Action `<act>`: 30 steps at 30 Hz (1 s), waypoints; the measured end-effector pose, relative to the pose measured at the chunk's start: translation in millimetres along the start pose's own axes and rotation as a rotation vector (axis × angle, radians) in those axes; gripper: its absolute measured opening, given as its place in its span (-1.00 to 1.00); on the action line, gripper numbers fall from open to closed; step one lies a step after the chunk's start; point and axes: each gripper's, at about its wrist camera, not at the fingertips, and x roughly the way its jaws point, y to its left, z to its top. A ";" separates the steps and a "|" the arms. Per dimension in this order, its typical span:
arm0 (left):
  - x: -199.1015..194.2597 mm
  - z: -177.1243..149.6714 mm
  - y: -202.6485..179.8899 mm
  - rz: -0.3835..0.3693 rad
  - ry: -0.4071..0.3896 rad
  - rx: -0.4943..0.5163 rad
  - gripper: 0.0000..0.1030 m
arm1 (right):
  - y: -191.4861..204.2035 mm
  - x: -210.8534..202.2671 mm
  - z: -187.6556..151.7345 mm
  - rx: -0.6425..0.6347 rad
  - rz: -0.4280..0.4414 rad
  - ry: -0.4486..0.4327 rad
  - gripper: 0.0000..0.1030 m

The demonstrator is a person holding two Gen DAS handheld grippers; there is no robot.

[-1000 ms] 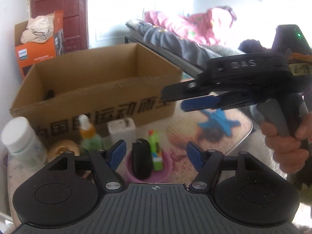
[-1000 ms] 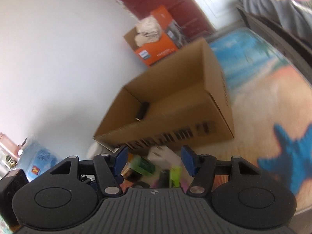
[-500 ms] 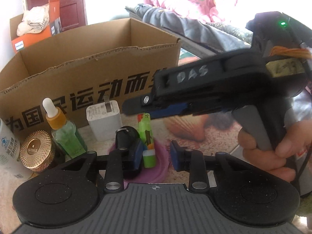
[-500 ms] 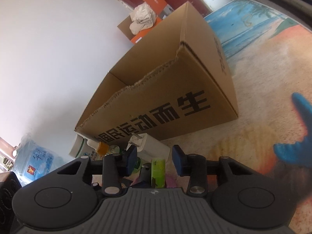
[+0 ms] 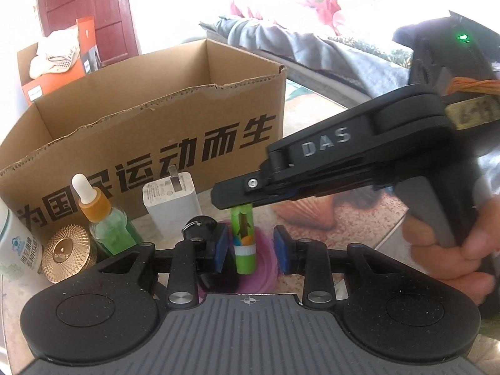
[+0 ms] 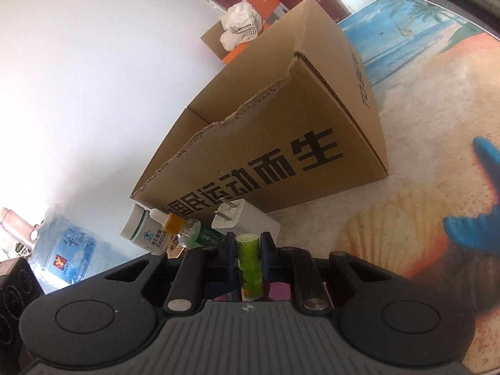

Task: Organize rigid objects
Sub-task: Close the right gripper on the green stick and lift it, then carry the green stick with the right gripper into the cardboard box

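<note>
Fingers of the right gripper point(image 6: 248, 261) are pinched onto the green tube point(image 6: 248, 268), which stands upright in a purple bowl point(image 5: 265, 268) just in front of the cardboard box point(image 5: 150, 143). The left gripper point(image 5: 250, 251) sits spread wide around that same tube, not touching it. White charger point(image 5: 172, 204) and dropper bottle point(image 5: 104, 218) stand beside the bowl.

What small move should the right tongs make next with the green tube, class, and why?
Probably lift it straight up. The right tongs look shut on the green tube, which stands upright in the purple cup beside a black key fob. The left tongs are open around the cup. Lifting straight up should clear the rim before carrying it to the open cardboard box behind.
</note>
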 end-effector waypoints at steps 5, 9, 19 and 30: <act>3.1 2.4 -2.3 0.011 0.000 0.004 -0.38 | 10.1 -9.9 -3.7 -0.024 0.011 0.000 -0.65; 2.3 2.3 -3.8 0.013 -0.007 0.008 -0.53 | 15.9 -11.7 -7.7 -0.052 -0.006 0.002 -0.65; -20.1 8.7 -2.8 0.040 -0.071 0.000 -0.69 | 47.9 -23.0 -7.0 -0.151 -0.023 -0.025 -0.65; -78.3 58.2 28.7 0.105 -0.235 -0.036 -0.69 | 128.6 -32.8 40.1 -0.359 0.053 -0.113 -0.65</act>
